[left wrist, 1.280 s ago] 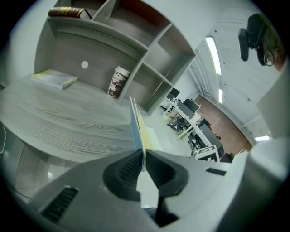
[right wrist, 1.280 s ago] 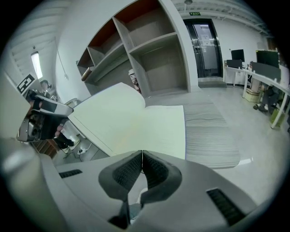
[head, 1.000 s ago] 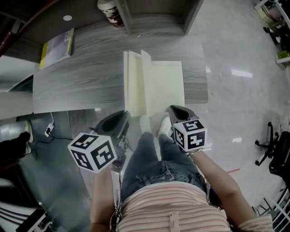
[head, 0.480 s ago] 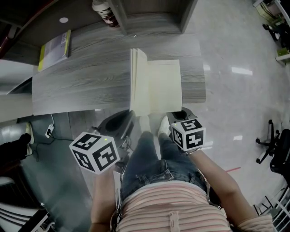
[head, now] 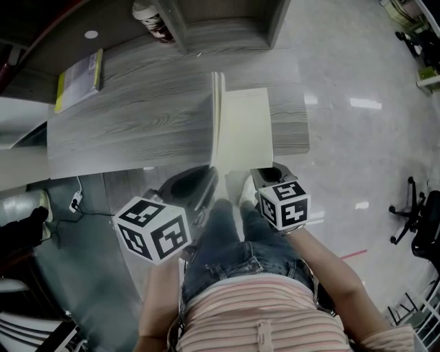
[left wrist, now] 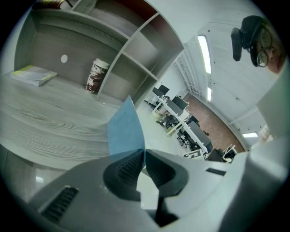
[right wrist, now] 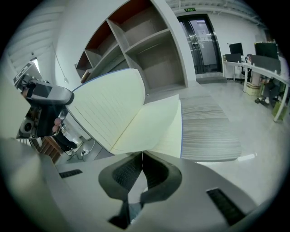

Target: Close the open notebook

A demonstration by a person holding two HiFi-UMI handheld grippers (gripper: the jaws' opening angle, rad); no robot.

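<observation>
The notebook lies at the near right of the grey wooden table [head: 124,124], its right-hand cream page [head: 246,130] flat. Its left half [head: 216,117] stands nearly upright on edge. My left gripper [head: 210,174] is shut on the blue cover [left wrist: 127,131], which rises straight out of the jaws [left wrist: 144,156] in the left gripper view. My right gripper [head: 265,172] is shut at the near edge of the flat right-hand pages [right wrist: 158,127], which run into its jaw tips [right wrist: 142,156]. From there the lifted lined pages [right wrist: 113,104] lean up at the left.
A yellow-green book [head: 77,79] lies at the table's far left, and a printed can [head: 150,19] stands by the shelf unit [head: 220,27] at the back. The person's legs and white shoes [head: 247,192] are under the near table edge. An office chair [head: 416,220] stands on the floor at the right.
The notebook's left half has swung up from a shallow angle to nearly upright. My left gripper moved rightward and up with the cover. The right gripper has stayed put.
</observation>
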